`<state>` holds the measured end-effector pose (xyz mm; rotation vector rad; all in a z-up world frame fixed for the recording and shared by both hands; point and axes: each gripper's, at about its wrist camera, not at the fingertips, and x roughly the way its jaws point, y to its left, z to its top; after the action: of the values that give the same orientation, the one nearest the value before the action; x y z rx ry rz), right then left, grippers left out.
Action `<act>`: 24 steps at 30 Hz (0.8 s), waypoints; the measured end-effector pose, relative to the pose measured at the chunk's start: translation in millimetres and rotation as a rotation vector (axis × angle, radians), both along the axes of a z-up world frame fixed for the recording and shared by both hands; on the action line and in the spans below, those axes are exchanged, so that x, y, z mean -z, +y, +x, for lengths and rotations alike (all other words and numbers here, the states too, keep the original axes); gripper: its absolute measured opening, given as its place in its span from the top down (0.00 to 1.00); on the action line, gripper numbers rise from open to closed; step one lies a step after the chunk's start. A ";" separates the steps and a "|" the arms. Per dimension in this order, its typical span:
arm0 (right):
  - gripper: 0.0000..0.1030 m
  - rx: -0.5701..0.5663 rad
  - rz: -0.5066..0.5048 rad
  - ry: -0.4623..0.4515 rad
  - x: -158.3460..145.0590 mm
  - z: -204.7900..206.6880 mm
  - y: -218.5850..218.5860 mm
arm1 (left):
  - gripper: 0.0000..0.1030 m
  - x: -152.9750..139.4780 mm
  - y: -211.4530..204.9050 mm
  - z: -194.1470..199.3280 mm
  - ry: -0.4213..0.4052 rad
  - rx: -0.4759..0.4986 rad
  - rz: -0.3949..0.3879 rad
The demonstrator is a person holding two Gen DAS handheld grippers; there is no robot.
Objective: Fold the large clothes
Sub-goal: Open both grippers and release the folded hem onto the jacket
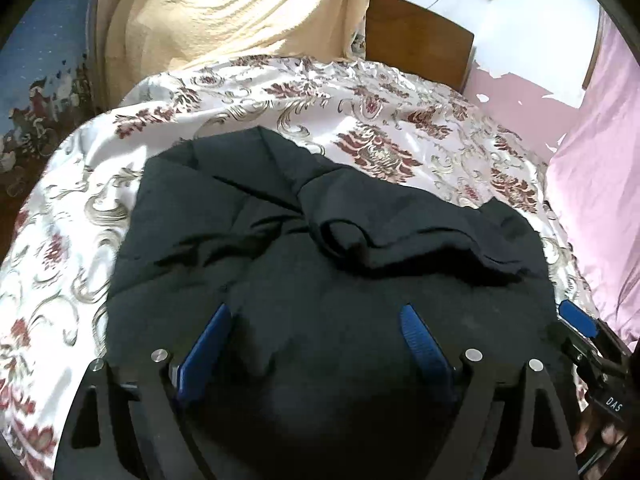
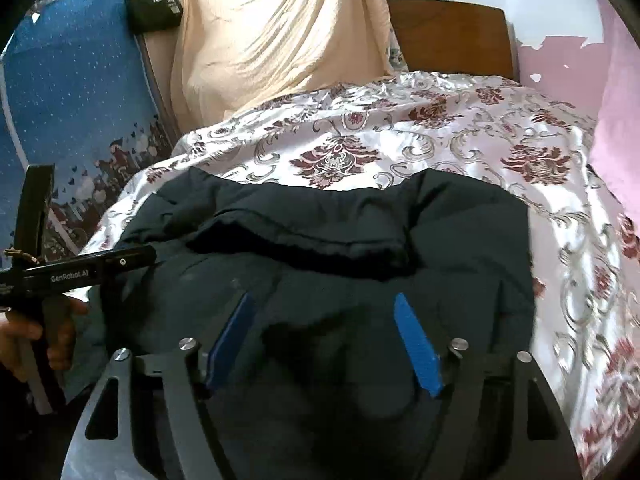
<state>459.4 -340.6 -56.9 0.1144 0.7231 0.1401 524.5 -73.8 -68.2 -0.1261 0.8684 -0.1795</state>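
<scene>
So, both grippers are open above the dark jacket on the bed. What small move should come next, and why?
Probably lower the right gripper onto the rumpled fold of the dark jacket and smooth it flat. Both it and the left gripper are open and hold nothing, and the jacket lies folded but bunched on the floral bedspread.

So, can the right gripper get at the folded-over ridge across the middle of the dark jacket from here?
Probably yes. The right gripper is open and empty above the jacket, and nothing lies between its fingers and the ridge just ahead.
</scene>
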 end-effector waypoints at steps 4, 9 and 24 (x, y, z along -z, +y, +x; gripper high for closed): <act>0.24 0.024 0.005 -0.031 -18.5 -29.3 -2.0 | 0.02 -21.9 1.0 -31.8 -0.046 -0.003 0.022; 0.15 0.035 0.017 -0.080 -43.6 -64.0 0.3 | 0.00 -48.2 7.8 -67.6 -0.119 -0.013 0.014; 0.11 0.058 0.016 -0.168 -94.5 -136.9 9.6 | 0.00 -104.8 14.7 -145.3 -0.240 -0.003 0.075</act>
<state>322.5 -331.0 37.7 0.1374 0.5510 0.0986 379.3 -59.2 36.7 -0.0345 0.6351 -0.1558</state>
